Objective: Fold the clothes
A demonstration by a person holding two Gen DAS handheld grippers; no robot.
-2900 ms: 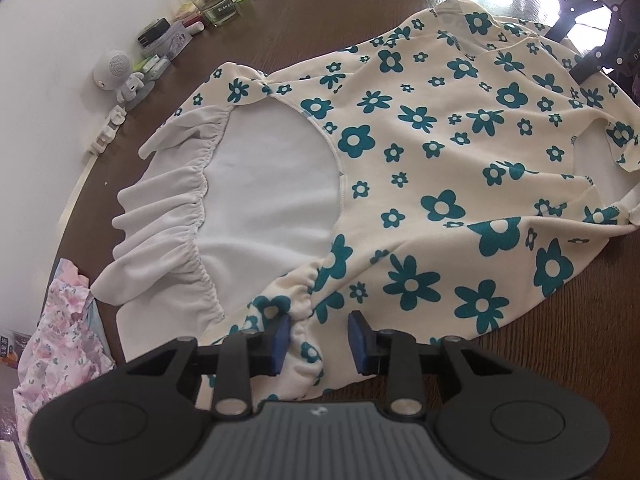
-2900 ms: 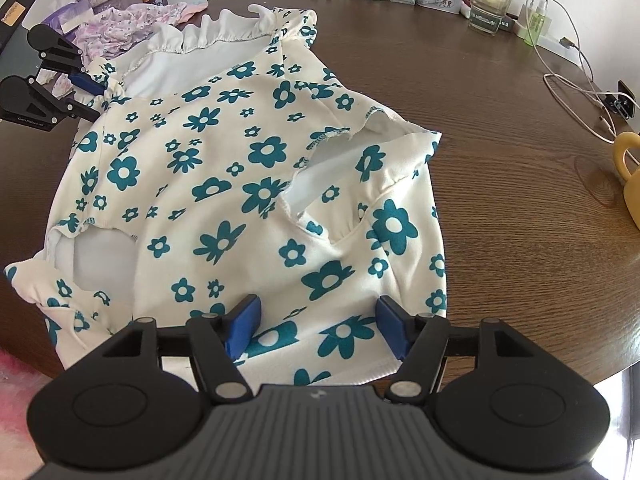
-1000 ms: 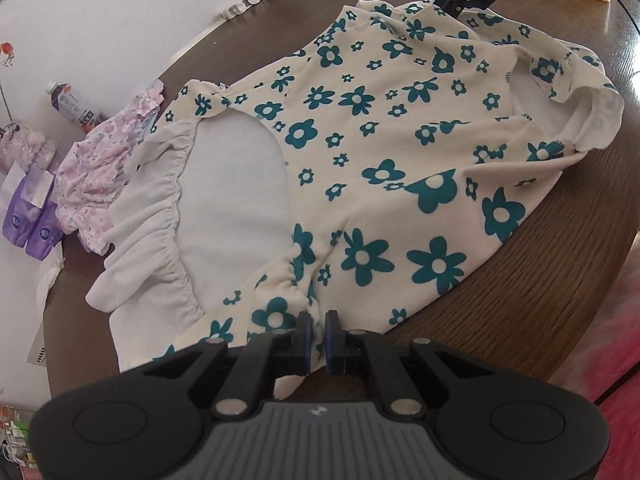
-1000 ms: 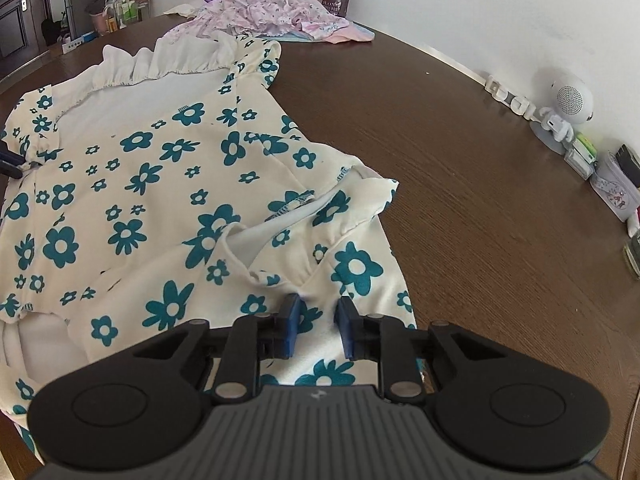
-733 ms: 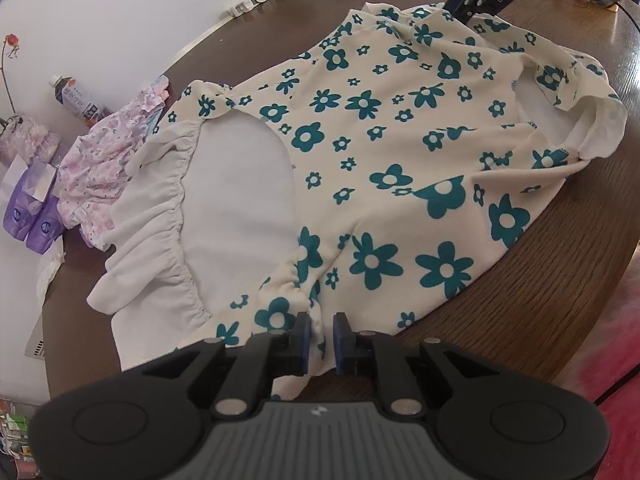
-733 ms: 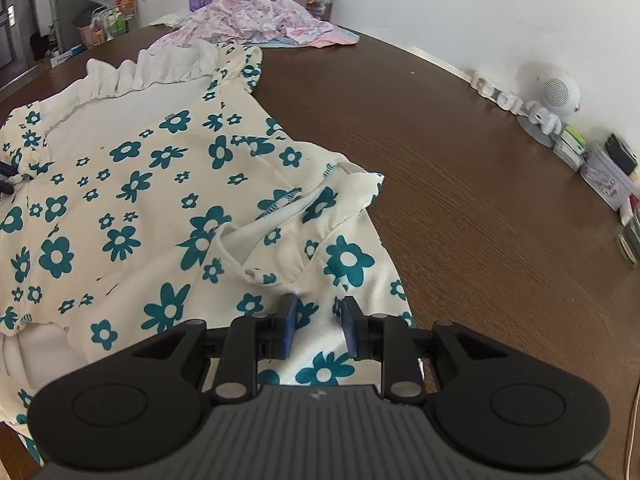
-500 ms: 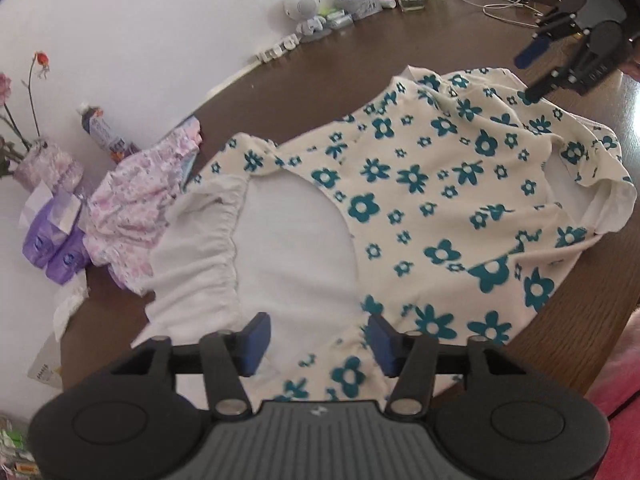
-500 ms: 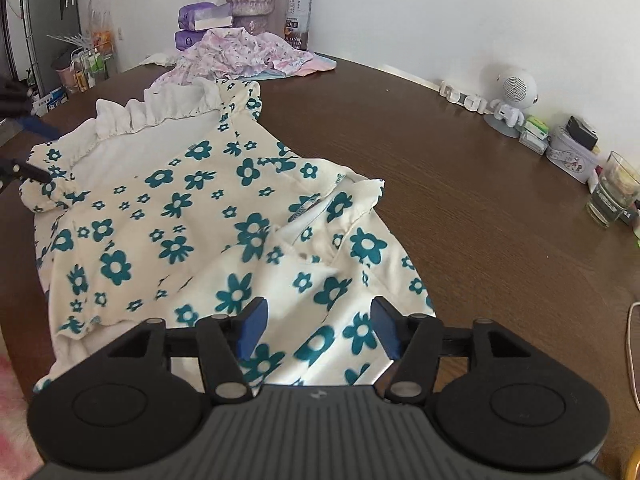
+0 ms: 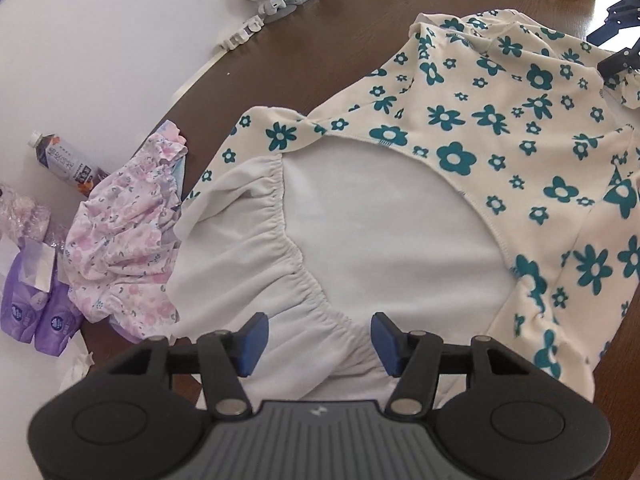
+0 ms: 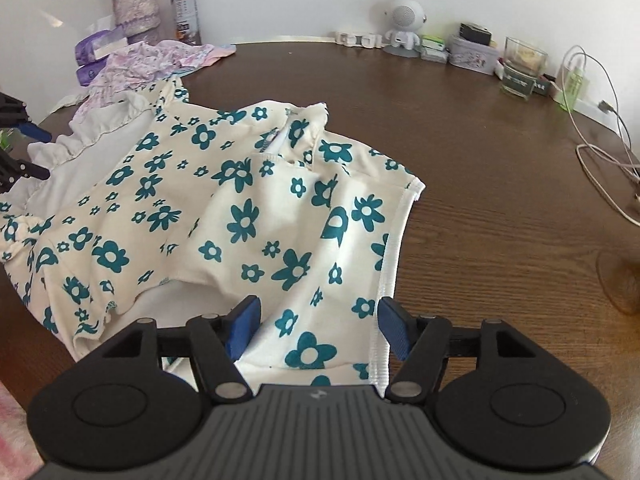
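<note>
The dress lies spread on the surface. Left tool gapes wide over its ruffle at 6 o'clock; right tool likewise over the hem. Probably best to pinch both layers squarely before folding.

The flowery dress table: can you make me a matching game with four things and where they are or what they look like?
Things:
1. flowery dress
2. pink clothes
3. drink bottle
4. left tongs

Descriptions:
A. open, over the white ruffled edge
B. standing by the wall next to the flower vase
C. crumpled in a heap beside the dress
D. spread on the brown table, cream with teal flowers

Pairs: 1-D, 2-C, 3-B, 4-A
</note>
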